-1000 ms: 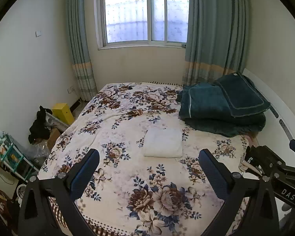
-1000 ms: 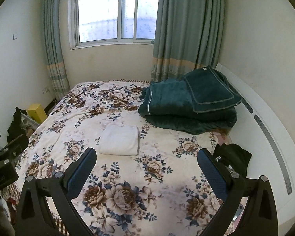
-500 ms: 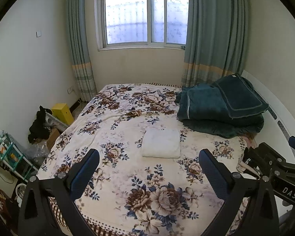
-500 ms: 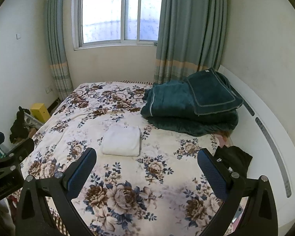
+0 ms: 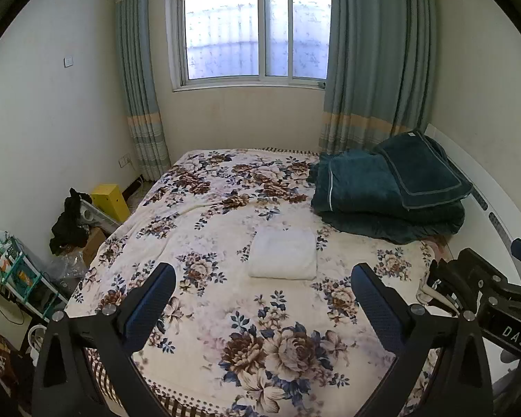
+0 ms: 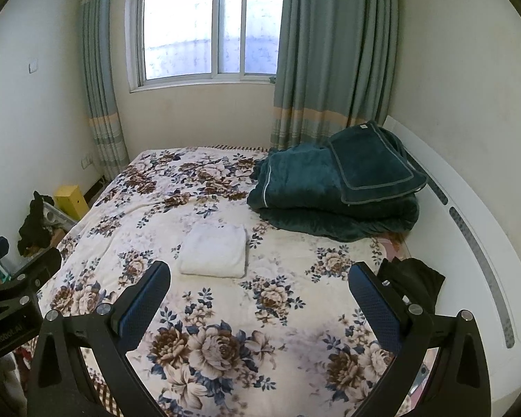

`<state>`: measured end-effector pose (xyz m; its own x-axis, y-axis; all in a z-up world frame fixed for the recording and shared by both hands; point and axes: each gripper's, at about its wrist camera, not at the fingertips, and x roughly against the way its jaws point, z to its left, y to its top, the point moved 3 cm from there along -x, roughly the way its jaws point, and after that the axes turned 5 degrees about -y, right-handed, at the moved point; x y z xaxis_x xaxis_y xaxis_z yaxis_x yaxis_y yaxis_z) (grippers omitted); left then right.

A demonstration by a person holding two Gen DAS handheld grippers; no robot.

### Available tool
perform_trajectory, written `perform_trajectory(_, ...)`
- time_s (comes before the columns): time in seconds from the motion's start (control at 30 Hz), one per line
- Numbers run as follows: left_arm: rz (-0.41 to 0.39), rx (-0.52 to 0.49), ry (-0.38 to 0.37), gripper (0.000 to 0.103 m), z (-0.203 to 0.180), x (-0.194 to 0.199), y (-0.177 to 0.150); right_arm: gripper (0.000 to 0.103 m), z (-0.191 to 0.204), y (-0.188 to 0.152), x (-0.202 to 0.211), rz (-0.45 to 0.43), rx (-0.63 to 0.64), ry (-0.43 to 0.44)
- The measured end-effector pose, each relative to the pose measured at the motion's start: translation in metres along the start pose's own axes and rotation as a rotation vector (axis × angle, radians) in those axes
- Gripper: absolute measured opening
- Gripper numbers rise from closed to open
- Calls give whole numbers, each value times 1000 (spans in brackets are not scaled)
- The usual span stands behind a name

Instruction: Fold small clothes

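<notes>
Left gripper (image 5: 263, 304): jaws spread wide, nothing between the blue-padded fingers (image 5: 153, 299), held above the near end of the bed. Right gripper (image 6: 259, 302): likewise wide open and empty, level with the left one — its black frame visible at the right edge of the left wrist view.

Folded white garment (image 5: 283, 253): flat on the floral bedspread (image 5: 225, 312), ahead of both grippers, apart from the fingers; slightly right of centre from the left gripper, left of centre from the right gripper (image 6: 213, 251). Edges squared, rectangular outline.

Dark green quilt (image 5: 382, 198), folded, with a matching pillow on top: ahead and to the right, beyond the white garment, against the white headboard (image 6: 469, 215).

Black cloth (image 6: 411, 279): crumpled at the bed's right edge, just beyond the right gripper's right finger.

Window (image 5: 253, 27) with grey-green curtains straight ahead — yellow box (image 5: 109, 199) and clutter on the floor to the left.
</notes>
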<state>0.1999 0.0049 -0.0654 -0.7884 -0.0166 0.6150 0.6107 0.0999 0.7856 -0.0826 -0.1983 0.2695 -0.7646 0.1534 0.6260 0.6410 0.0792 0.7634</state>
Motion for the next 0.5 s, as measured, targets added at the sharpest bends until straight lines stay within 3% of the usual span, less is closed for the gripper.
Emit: perform_trajectory(0.5,-8,-4,-2,103,-6,3,6,103,-6,-2,7,-5,-11,-6)
